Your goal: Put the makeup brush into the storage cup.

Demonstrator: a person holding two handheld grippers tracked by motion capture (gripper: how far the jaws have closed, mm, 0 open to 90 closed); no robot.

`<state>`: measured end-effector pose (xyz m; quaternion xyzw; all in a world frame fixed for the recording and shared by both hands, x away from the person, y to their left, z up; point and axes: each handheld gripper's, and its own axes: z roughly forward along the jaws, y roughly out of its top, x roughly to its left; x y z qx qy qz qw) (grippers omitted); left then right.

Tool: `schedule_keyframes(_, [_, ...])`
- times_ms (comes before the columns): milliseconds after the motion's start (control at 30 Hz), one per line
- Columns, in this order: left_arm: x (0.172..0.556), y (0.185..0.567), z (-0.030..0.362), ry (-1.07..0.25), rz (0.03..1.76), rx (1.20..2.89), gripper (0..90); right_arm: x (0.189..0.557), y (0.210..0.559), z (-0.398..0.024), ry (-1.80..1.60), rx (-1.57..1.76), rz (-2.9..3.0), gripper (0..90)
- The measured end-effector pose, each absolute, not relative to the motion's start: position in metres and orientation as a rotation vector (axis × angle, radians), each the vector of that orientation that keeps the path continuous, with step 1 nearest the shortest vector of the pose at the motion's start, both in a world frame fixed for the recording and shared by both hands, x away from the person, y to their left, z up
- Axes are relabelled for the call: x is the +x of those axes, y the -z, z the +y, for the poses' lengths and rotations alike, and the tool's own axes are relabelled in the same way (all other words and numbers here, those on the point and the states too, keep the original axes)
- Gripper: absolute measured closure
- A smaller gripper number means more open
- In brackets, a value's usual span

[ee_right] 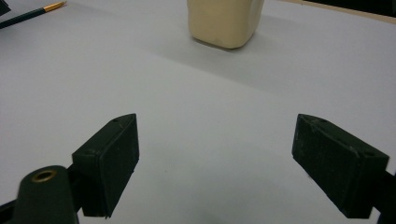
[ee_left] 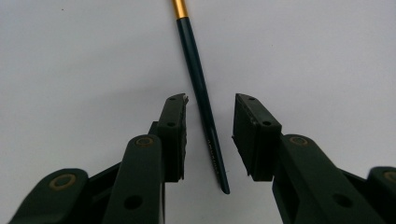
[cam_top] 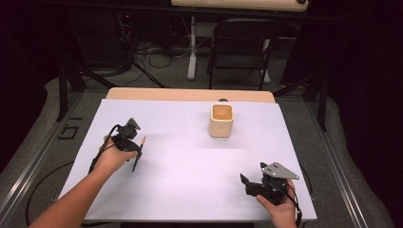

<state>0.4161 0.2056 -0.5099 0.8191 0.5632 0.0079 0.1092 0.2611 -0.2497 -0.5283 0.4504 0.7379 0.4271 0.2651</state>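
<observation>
You are working at a table (cam_top: pixel 190 190) under a white sheet; 1 brush (cam_top: pixel 138 154) and 1 cream cup (cam_top: pixel 222 120) are resting on it, well apart.

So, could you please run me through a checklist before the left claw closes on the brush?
1. Brush lies between the left claw pads: ok.
2. Pads pressing on the handle: not ok, gaps on both sides.
3. Brush centred in the gap: not ok, nearer one pad.
4. Cream cup upright, mouth open: ok.
5. Right claw open, holding nothing: ok.
6. Bristle end condition: cannot tell.
</observation>
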Motion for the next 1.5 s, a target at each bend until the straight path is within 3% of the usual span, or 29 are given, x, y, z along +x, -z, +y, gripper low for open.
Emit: schedule_keyframes(1500, [0.419, 0.523, 0.202, 0.076, 1.753, 2.419, 74.4, 0.261, 0.528, -0.250, -1.148, 1.213, 2.007, 14.9])
